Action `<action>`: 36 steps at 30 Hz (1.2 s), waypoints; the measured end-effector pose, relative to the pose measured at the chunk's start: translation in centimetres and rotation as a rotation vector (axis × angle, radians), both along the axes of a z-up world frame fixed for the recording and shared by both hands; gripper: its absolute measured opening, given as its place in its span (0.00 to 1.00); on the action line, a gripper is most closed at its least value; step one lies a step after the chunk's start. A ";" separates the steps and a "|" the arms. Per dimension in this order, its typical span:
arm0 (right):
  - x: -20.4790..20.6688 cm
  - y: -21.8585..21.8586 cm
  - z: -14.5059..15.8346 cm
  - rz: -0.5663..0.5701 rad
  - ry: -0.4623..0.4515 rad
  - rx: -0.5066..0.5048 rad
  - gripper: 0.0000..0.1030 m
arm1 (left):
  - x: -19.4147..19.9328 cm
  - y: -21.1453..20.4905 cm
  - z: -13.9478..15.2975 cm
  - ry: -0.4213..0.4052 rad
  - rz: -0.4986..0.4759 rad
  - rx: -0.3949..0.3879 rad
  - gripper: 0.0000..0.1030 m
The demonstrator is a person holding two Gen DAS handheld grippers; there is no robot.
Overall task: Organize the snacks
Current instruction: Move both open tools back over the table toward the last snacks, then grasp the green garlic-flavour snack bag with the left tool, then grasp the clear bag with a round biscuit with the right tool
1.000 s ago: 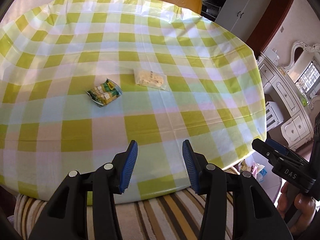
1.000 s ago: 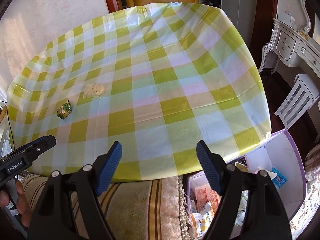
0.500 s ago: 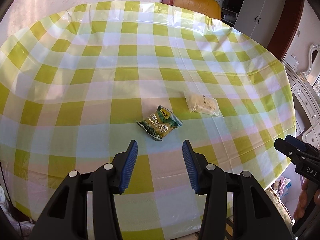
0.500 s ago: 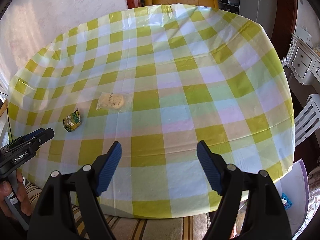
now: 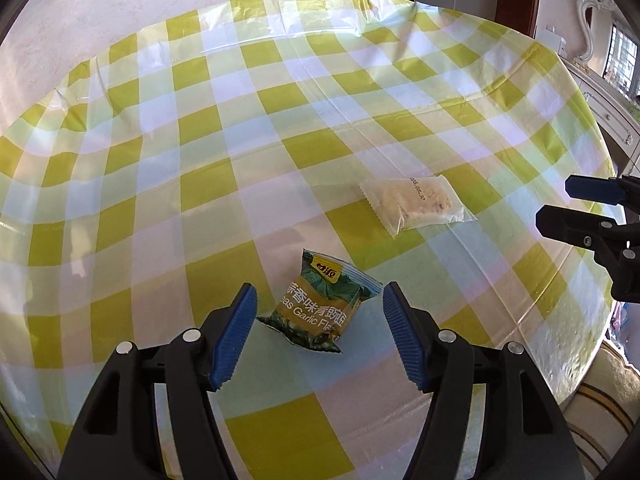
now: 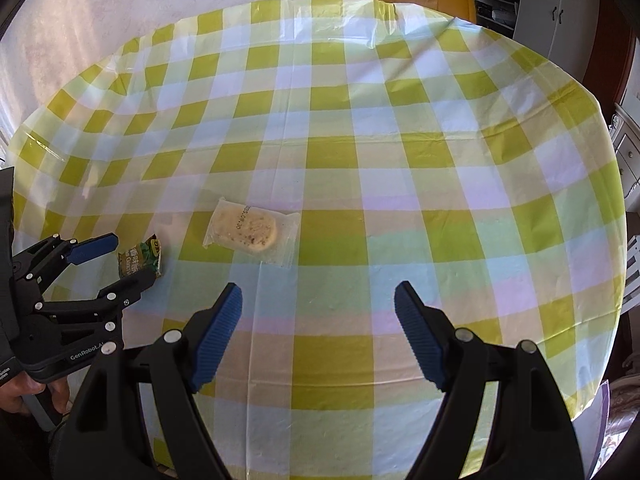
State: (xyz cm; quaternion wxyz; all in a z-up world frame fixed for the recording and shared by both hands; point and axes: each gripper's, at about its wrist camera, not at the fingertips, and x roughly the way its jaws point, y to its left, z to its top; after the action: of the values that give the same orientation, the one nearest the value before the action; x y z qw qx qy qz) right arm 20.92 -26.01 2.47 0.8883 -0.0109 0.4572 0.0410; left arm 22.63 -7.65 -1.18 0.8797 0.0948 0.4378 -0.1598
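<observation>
Two snack packets lie near each other on the checked surface [image 5: 200, 140], and each tool faces its own. The green pea packet [image 5: 320, 304] sits between the pads of the left tool [image 5: 319, 308], its long axis running slantwise from the near left pad up and away; the jaws have just been opening and stand apart, neither pad pressing the wrapper. This packet lies directly ahead of the left tool, so the left hand is plainly the nearer one. The clear biscuit packet [image 6: 252, 230] lies further up the surface, ahead and left of the right tool [image 6: 318, 306], whose jaws are spread wide with nothing between them. Closing across the pea packet's narrower side looks like the coming move.
</observation>
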 end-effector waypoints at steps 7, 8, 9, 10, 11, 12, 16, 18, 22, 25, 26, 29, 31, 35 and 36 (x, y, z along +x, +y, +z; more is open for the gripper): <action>2.7 2.1 -1.8 0.116 0.028 -0.085 0.77 | 0.7 0.0 -1.0 -0.002 -0.024 -0.004 0.50; 3.1 2.3 -2.1 0.133 0.031 -0.094 0.77 | 0.8 0.1 -1.1 0.006 -0.021 -0.006 0.46; 3.4 2.5 -2.3 0.151 0.032 -0.100 0.77 | 0.9 0.2 -1.2 0.005 -0.017 -0.009 0.45; 3.8 2.8 -2.5 0.168 0.032 -0.105 0.77 | 0.8 0.3 -1.3 0.004 -0.015 -0.015 0.45; 4.1 3.0 -2.6 0.186 0.033 -0.112 0.77 | 0.8 0.3 -1.3 0.002 -0.012 -0.018 0.44; 4.5 3.3 -2.8 0.204 0.034 -0.115 0.77 | 0.7 0.4 -1.3 -0.001 -0.008 -0.020 0.43; 6.1 4.4 -3.8 0.271 0.053 -0.125 0.77 | 0.6 1.1 -1.3 -0.002 0.032 -0.051 0.38; 6.9 4.9 -4.1 0.298 0.058 -0.123 0.77 | 0.6 1.5 -1.3 -0.003 0.055 -0.059 0.38; 8.6 5.3 -4.6 0.327 0.084 -0.113 0.77 | 0.6 2.3 -1.4 -0.006 0.094 -0.074 0.38; 9.4 5.4 -4.7 0.327 0.091 -0.097 0.77 | 0.6 2.8 -1.4 -0.007 0.117 -0.083 0.38; 9.7 5.3 -4.8 0.322 0.095 -0.086 0.77 | 0.6 2.8 -1.4 -0.007 0.121 -0.086 0.38; 10.1 5.0 -5.1 0.296 0.110 -0.044 0.72 | 0.5 2.9 -1.4 -0.008 0.126 -0.087 0.37; 9.9 5.0 -5.0 0.286 0.096 -0.038 0.65 | 0.5 2.8 -1.4 -0.008 0.129 -0.089 0.37; 9.6 4.7 -4.8 0.246 0.084 -0.023 0.41 | 0.6 2.9 -1.4 -0.001 0.139 -0.096 0.35; 9.5 4.5 -4.7 0.229 0.084 -0.015 0.37 | 0.6 3.0 -1.4 0.003 0.143 -0.097 0.34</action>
State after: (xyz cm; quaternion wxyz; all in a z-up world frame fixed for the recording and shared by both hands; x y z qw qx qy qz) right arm 30.45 -21.51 -2.28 0.8579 -0.0681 0.4899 0.1390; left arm 23.19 -4.68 -2.57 0.8917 0.0203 0.4365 -0.1178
